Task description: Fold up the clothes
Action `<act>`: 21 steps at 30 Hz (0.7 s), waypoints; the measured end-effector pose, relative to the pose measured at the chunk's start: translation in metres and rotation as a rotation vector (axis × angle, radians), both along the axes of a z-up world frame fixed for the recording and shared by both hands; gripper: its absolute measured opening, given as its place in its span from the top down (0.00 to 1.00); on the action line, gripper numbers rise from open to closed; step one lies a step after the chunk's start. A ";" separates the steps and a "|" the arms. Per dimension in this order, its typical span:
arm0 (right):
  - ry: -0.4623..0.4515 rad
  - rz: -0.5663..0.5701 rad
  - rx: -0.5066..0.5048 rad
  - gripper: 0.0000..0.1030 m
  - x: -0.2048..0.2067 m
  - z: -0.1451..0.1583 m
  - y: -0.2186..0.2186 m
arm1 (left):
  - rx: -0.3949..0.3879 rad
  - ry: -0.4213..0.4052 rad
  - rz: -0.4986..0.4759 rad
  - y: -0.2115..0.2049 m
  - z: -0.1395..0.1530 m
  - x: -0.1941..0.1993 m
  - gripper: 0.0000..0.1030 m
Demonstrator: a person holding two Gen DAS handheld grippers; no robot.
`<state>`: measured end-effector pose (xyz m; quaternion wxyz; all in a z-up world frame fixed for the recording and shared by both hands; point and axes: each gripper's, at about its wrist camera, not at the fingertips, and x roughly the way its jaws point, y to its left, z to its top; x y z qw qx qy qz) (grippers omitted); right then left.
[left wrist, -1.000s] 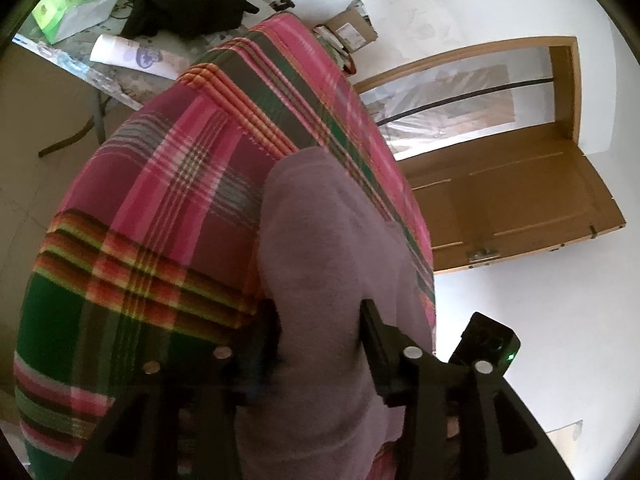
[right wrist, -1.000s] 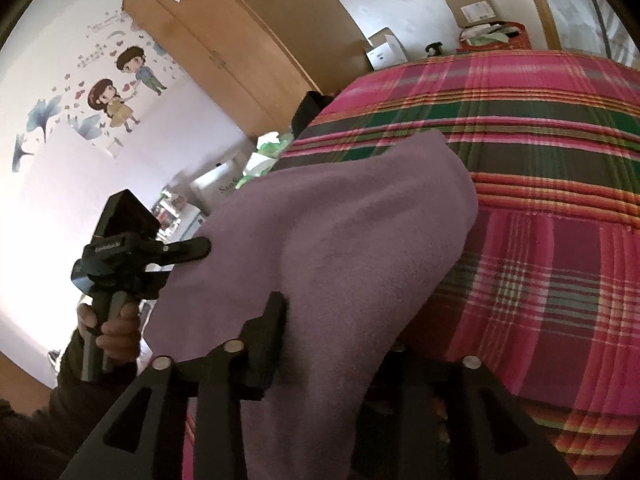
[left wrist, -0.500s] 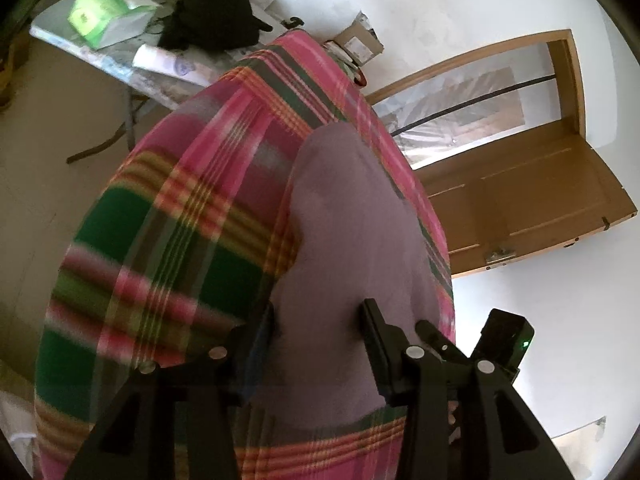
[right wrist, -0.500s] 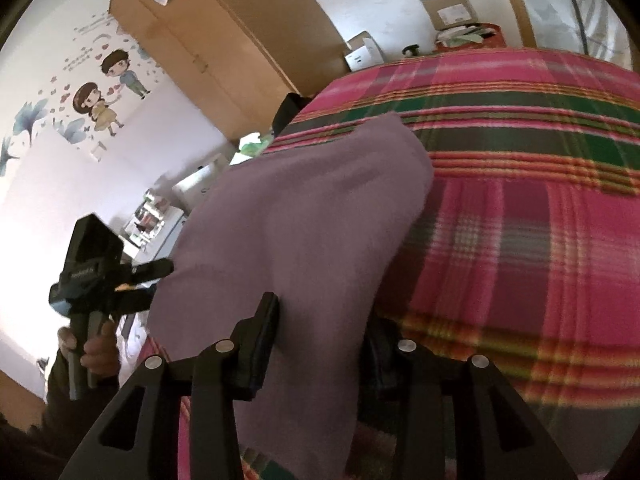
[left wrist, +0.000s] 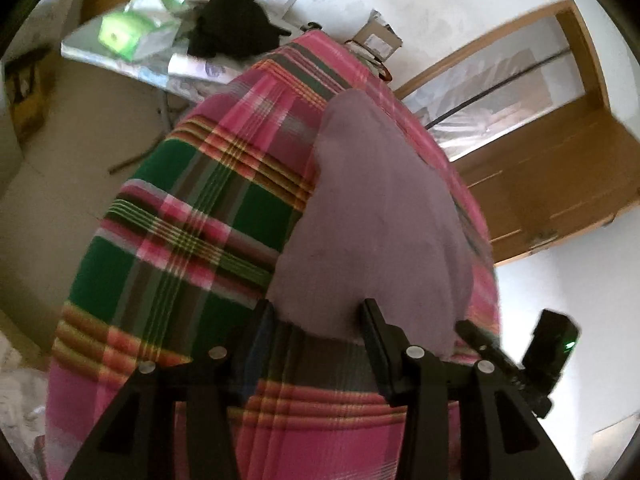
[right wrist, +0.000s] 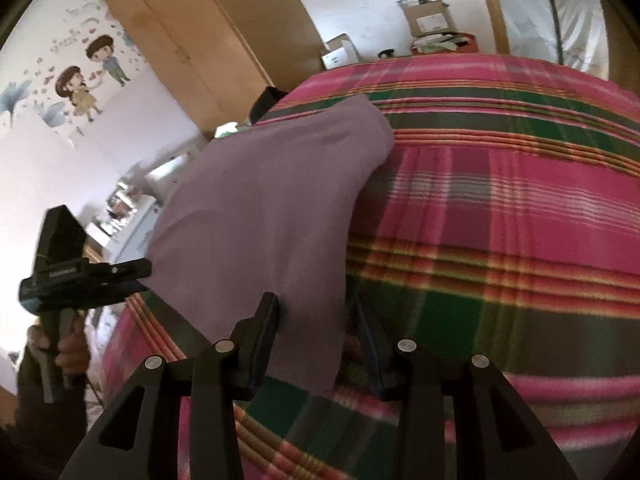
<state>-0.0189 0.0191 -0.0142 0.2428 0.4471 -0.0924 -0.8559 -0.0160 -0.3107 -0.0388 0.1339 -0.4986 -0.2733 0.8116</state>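
On the plaid bedspread (left wrist: 192,216), striped in pink, green and orange, lies the mauve garment (left wrist: 372,216) we are folding, stretched from the near edge of the bed toward its far side. From the left wrist view we see our left tongs (left wrist: 318,322) with the two black fingers set apart, the near hem of the garment sitting between them; whether the pads actually pinch the cloth we cannot tell, since a gap shows at either side. From the right wrist view our right tongs (right wrist: 316,328) stand the same way, fingers apart around the near corner of the garment (right wrist: 272,216), which droops between them over the bedspread (right wrist: 500,216); here too we cannot tell whether the cloth is clamped. In that same view the left tongs (right wrist: 140,274) appear at the left, gripped by a hand (right wrist: 70,354), with their tips meeting the left edge of the garment. In the left wrist view the right tongs' housing (left wrist: 550,344) shows at the lower right with a small green light. Beyond the bed on the far left stands a cluttered bench (left wrist: 120,64) carrying a green tissue box (left wrist: 132,36) and a black garment (left wrist: 236,28). To the right is a wooden door (left wrist: 552,176). The right wrist view also shows a wooden wardrobe (right wrist: 208,36), cartoon wall stickers (right wrist: 88,76) and cardboard boxes (right wrist: 430,18) at the far wall.
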 end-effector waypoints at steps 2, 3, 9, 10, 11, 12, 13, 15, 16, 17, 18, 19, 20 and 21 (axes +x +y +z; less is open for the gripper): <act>-0.001 0.005 0.040 0.61 0.009 0.002 -0.006 | -0.057 0.028 0.011 0.007 0.006 0.007 0.56; 0.002 0.010 0.063 0.61 0.015 0.002 -0.010 | -0.091 0.040 0.022 0.011 0.009 0.010 0.56; 0.049 0.005 0.215 0.61 0.044 -0.002 -0.033 | -0.244 0.065 0.095 0.032 0.014 0.022 0.57; 0.058 0.006 0.235 0.61 0.048 -0.002 -0.038 | -0.276 0.071 0.108 0.036 0.014 0.024 0.57; 0.068 0.009 0.254 0.61 0.052 -0.002 -0.043 | -0.295 0.075 0.114 0.038 0.014 0.024 0.57; 0.078 0.012 0.273 0.61 0.055 -0.002 -0.048 | -0.310 0.079 0.118 0.040 0.014 0.024 0.57; 0.085 0.015 0.285 0.61 0.058 -0.002 -0.052 | -0.324 0.083 0.122 0.042 0.014 0.024 0.57; 0.080 0.022 0.282 0.61 0.064 -0.004 -0.057 | -0.354 0.090 0.130 0.046 0.014 0.023 0.57; 0.079 0.026 0.287 0.61 0.065 -0.005 -0.059 | -0.368 0.094 0.134 0.048 0.014 0.023 0.57; 0.080 0.029 0.295 0.61 0.067 -0.006 -0.061 | -0.383 0.098 0.138 0.050 0.014 0.023 0.57; 0.079 0.032 0.306 0.61 0.068 -0.007 -0.063 | -0.398 0.102 0.142 0.052 0.014 0.023 0.57; 0.079 0.036 0.318 0.61 0.069 -0.008 -0.066 | -0.412 0.106 0.145 0.054 0.014 0.023 0.57; 0.077 0.038 0.320 0.61 0.069 -0.009 -0.068 | -0.427 0.110 0.149 0.056 0.014 0.023 0.57; 0.074 0.040 0.319 0.61 0.068 -0.009 -0.069 | -0.436 0.112 0.151 0.057 0.014 0.022 0.57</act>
